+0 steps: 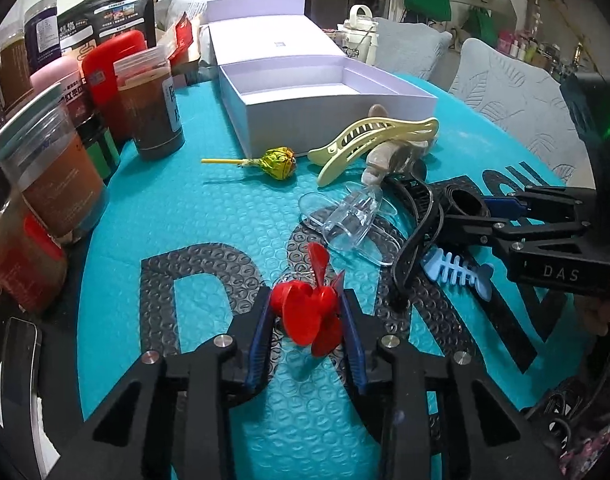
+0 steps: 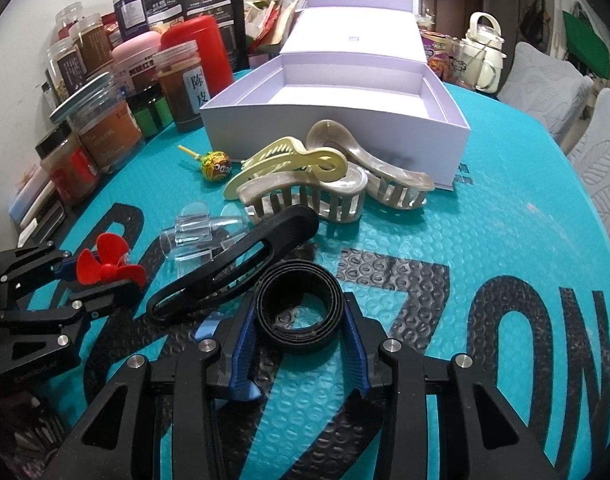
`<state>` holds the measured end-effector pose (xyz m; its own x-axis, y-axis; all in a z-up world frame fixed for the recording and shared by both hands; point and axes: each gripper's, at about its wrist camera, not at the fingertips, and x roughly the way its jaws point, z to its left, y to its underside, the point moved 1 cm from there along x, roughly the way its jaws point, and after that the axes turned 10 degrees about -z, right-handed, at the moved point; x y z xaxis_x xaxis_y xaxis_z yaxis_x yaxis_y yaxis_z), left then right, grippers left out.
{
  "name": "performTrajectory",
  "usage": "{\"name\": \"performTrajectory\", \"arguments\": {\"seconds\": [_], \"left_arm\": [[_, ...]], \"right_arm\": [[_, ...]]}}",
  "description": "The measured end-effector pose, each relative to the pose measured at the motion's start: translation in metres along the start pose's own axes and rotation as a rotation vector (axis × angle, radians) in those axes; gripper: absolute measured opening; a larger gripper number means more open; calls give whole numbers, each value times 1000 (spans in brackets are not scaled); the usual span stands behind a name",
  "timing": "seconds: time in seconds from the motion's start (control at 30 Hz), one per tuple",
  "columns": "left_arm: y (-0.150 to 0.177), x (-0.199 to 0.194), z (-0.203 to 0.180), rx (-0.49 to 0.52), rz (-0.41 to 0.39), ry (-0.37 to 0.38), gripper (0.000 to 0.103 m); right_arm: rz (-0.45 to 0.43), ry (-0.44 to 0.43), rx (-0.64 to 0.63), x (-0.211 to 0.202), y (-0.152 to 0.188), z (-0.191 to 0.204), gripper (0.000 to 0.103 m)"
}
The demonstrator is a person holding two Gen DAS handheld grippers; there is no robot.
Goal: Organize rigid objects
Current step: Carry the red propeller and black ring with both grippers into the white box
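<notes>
My left gripper (image 1: 307, 308) is shut on a red propeller (image 1: 313, 306), low over the teal bubble mat; it shows in the right wrist view (image 2: 105, 266) too. My right gripper (image 2: 299, 312) is shut on a black coiled strap ring (image 2: 299, 306), seen from the left wrist view (image 1: 465, 200). An open lilac box (image 2: 333, 132) stands at the back (image 1: 325, 108). Before it lie a yellow hair claw (image 2: 289, 162), pearl hair claws (image 2: 325, 196), a black clip (image 2: 233, 268), a clear clip (image 2: 197, 232), a lollipop (image 1: 279, 162) and a blue fishbone clip (image 1: 459, 270).
Jars and bottles (image 1: 65, 160) crowd the left edge of the mat, with a red bottle (image 2: 203, 48) and dark pouch behind. A white kettle (image 2: 483, 52) and padded chairs (image 2: 545, 76) stand at the back right. A phone (image 1: 13, 368) lies at the left.
</notes>
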<state>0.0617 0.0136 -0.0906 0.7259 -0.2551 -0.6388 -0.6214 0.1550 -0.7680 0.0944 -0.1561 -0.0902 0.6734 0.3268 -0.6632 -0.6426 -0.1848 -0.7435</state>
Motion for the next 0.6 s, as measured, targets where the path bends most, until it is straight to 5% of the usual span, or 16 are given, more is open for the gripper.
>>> {"name": "performTrajectory", "arguments": {"seconds": [0.6], "left_arm": [[-10,-23,0,-58,-42,28,31]], "right_arm": [[-42,18,15,-26,5,1,40]]}}
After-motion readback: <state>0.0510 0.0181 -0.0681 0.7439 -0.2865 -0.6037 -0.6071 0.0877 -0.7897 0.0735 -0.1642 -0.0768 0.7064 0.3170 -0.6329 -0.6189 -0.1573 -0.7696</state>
